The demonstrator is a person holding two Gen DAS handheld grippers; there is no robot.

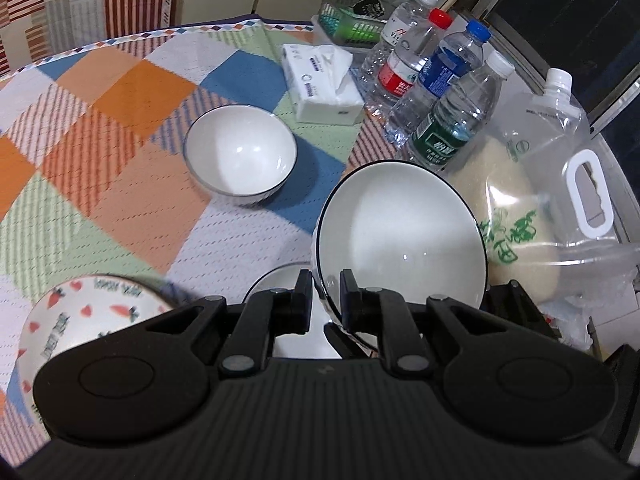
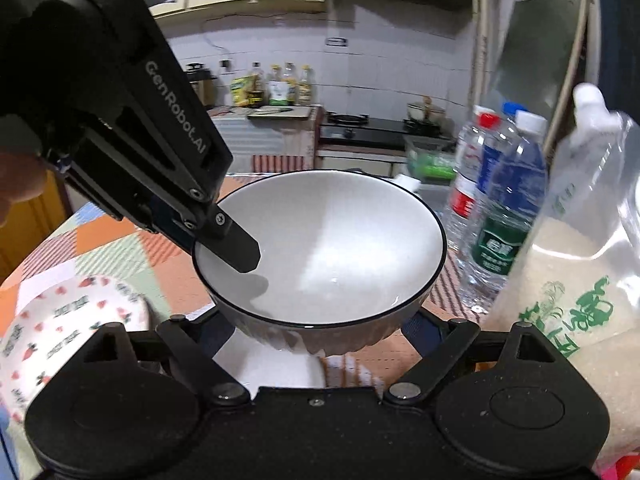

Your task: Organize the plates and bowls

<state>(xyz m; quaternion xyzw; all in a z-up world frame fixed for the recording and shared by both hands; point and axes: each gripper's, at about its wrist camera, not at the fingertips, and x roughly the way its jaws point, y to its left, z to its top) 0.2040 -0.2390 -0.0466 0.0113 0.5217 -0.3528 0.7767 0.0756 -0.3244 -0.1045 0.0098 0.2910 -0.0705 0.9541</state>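
Observation:
My left gripper (image 1: pixel 326 294) is shut on the rim of a white bowl with a dark rim (image 1: pixel 404 232) and holds it tilted above the table. The same bowl (image 2: pixel 332 248) fills the right wrist view, with the left gripper's finger (image 2: pixel 236 246) on its left rim. A second white bowl (image 1: pixel 240 154) stands on the checked cloth farther back. A strawberry-pattern plate (image 1: pixel 92 316) lies at the near left, also seen in the right wrist view (image 2: pixel 60 320). A white dish (image 2: pixel 276 368) lies under the held bowl. My right gripper's fingertips are hidden behind the bowl.
Several water bottles (image 1: pixel 432 80) and a clear bag of rice (image 1: pixel 532 208) stand at the right. A tissue pack (image 1: pixel 320 84) and a green basket (image 1: pixel 348 20) sit at the back. The kitchen counter (image 2: pixel 360 124) lies beyond the table.

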